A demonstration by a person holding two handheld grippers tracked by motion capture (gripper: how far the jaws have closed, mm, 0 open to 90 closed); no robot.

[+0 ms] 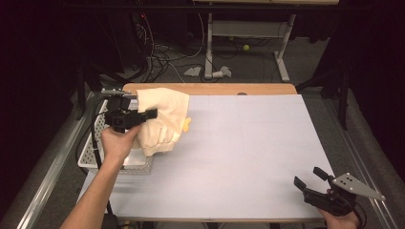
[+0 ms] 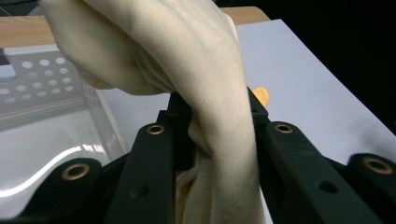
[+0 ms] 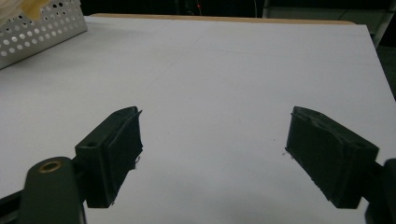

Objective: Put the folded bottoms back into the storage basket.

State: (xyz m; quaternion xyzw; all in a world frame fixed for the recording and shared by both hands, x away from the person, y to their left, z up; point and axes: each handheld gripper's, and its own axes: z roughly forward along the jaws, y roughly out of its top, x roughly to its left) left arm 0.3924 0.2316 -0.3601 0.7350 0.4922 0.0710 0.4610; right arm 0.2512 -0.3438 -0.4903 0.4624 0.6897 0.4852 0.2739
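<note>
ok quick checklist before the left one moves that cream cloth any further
1. Left hand-held gripper shut on the cream cloth: ok, fabric is bunched between its jaws.
2. Cloth free of the white perforated basket: cannot tell, its lower edge hangs at the basket's rim.
3. White table surface free for laying the cloth out: ok.
4. Right hand-held gripper open and ready to help: ok, nothing between its jaws.
5. Small orange patch beside the cloth: cannot tell whether it is part of the cloth.

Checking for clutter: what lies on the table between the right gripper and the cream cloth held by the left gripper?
Nothing: the high view shows bare white tabletop between right gripper and cream cloth.
</note>
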